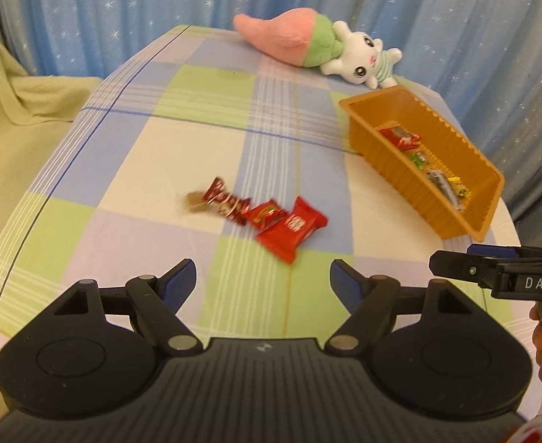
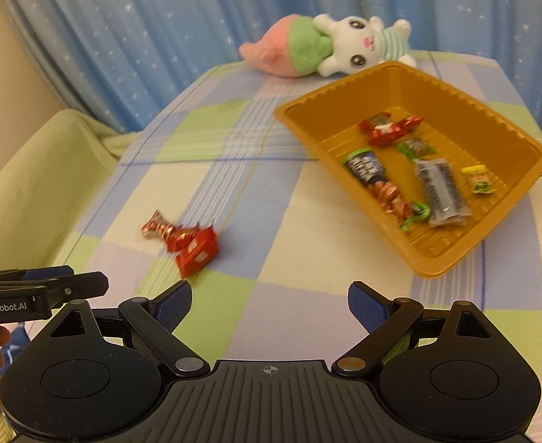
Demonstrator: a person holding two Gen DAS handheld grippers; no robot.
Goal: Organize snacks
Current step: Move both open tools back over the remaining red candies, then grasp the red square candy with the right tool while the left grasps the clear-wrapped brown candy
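We are in a home, most likely a bedroom or a child's room. Behind the table (image 1: pixel 182 140), spread with a pastel checked cloth, we see blue curtains (image 1: pixel 123 11) dotted with small white stars, and at the far edge a plush bunny (image 1: pixel 359 55) lies beside a pink and green plush (image 1: pixel 282 37). To the left stands soft furniture under a pale green cover (image 1: pixel 16 110).

The desk (image 1: pixel 130 170) is covered with matt checked cloth. The ribbed orange tray (image 2: pixel 500 125) is moulded from smooth, slightly glossy plastic. The red snack packets (image 1: pixel 289 227) are wrapped in shiny foil. The plush rabbit (image 2: pixel 359 46) is made of soft fleece.
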